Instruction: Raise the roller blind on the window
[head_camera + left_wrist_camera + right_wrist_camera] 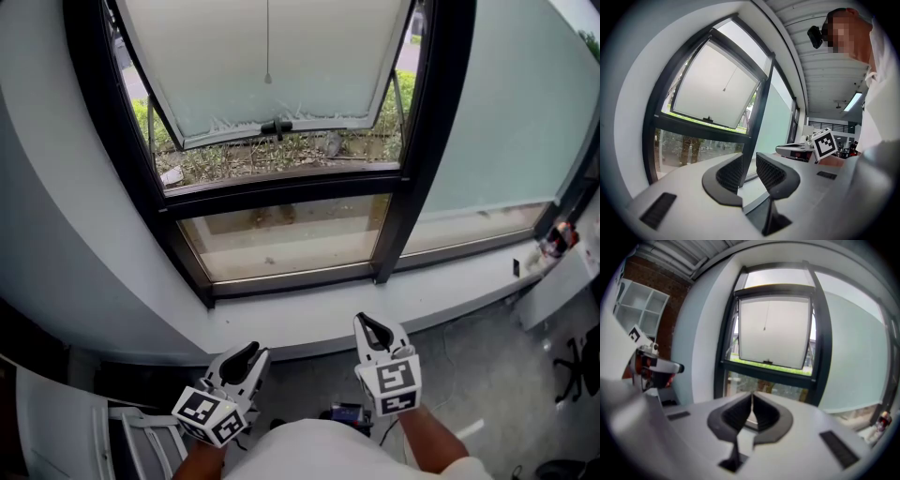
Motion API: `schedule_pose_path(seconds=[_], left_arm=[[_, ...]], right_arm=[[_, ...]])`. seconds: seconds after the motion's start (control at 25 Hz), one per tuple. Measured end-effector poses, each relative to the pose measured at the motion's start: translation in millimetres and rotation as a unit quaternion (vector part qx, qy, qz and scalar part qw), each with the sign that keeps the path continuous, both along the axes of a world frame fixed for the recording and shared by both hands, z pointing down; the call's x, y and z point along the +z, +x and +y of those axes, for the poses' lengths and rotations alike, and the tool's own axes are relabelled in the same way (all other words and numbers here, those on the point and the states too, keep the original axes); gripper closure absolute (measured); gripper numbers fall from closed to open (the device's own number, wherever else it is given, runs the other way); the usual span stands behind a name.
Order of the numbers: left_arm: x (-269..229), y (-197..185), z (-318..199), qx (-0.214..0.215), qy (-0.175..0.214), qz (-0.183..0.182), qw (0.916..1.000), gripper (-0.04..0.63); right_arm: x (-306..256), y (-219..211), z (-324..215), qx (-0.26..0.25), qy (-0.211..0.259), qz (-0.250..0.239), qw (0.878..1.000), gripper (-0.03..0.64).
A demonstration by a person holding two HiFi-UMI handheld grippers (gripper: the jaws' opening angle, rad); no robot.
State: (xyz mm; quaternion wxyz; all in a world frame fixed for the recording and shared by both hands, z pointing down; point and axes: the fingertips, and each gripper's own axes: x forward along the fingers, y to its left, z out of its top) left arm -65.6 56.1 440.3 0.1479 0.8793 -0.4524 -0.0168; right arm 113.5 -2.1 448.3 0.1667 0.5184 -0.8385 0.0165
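The roller blind [281, 66] covers the tilted-out sash at far centre, its pull cord [267, 47] dangling mid-pane. On the near side, the left gripper [246, 354] is partly open and empty, and the right gripper [373, 326] is closed on nothing (both well apart from the cord).

White window sill [309, 323] ran beneath the panes. One small dark item [515, 267] stood on it near the right end. Grey floor [497, 375] below.
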Motion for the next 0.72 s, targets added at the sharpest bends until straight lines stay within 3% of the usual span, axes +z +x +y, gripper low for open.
schedule_pose_path(seconds=[0.72], left_arm=[[1.9,-3.1,7.2,0.015,0.001,0.0,0.9999,0.492]], right_arm=[[12.2,-15.1,8.2,-0.002,-0.019,-0.002,1.0,0.594]])
